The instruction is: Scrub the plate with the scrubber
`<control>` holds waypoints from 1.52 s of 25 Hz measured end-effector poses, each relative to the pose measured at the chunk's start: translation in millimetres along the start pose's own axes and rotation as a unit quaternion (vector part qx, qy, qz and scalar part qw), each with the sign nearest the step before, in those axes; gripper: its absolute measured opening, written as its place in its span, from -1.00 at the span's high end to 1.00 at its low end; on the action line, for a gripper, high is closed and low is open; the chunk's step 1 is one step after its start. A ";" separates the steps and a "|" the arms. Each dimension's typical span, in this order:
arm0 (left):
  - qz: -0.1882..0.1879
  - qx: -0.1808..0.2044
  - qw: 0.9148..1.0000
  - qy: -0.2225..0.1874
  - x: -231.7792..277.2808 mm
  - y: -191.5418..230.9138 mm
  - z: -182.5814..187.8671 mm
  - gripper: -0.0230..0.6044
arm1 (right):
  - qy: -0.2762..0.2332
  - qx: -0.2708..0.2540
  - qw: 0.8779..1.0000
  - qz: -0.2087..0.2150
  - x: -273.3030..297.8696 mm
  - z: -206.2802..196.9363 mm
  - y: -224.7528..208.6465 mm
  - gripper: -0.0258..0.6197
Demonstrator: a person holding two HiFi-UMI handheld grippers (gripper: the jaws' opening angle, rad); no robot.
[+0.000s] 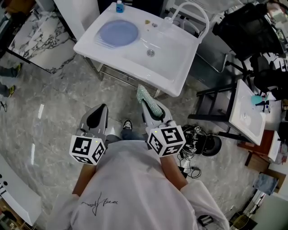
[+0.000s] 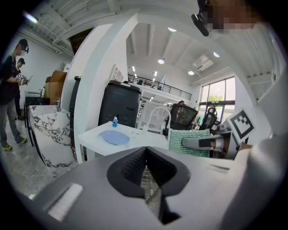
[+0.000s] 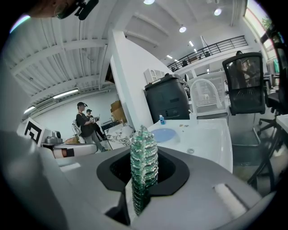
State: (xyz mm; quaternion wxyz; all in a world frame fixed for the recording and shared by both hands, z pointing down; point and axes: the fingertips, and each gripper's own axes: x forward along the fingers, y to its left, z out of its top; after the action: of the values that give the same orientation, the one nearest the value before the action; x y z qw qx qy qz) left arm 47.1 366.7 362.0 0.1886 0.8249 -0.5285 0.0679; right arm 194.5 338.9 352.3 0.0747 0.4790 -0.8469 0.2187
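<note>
**Head view first, scrubbing not started**

Blue plate lay flat on the white tabletop, well ahead of both grippers and a bit left.

Left gripper view: left gripper had its fingers together, empty.

Right gripper view: right gripper had its fingers clamped on the upright scrubber, with the plate ahead and well apart.

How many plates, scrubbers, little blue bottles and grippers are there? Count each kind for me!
Plate: 1
Scrubber: 1
Blue bottle: 1
Grippers: 2, the left gripper and the right gripper
Total: 5
</note>
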 end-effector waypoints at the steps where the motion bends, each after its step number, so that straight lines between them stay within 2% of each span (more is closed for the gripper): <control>1: -0.001 -0.001 1.000 0.001 4.2 -0.7 0.1 0.82 | -0.001 0.001 1.000 -0.002 -0.2 1.1 -3.5 0.77; 11: -0.016 0.003 1.000 0.009 33.1 -3.1 2.4 0.82 | 0.002 0.016 1.000 -0.026 -4.0 -2.6 -28.6 0.77; 17: -0.018 0.003 1.000 0.010 56.8 13.2 13.8 0.82 | 0.000 0.025 0.999 -0.031 16.2 6.9 -42.8 0.77; 22: -0.022 0.000 1.000 0.006 82.6 34.3 31.9 0.82 | 0.003 0.027 0.999 -0.034 43.1 18.5 -50.8 0.77; 27: -0.015 -0.002 1.000 -0.015 109.2 64.1 57.7 0.82 | 0.024 0.029 0.998 -0.042 79.9 25.9 -57.9 0.77; 38: -0.051 -0.007 0.999 0.013 186.9 125.3 93.6 0.82 | 0.039 0.056 0.995 -0.070 158.7 61.6 -75.7 0.77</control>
State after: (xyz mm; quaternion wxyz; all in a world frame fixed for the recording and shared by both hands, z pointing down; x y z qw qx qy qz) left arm 7.2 126.2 364.1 0.2043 0.8485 -0.4839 0.0648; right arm 179.4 154.5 373.3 0.0960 0.5319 -0.7938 0.2787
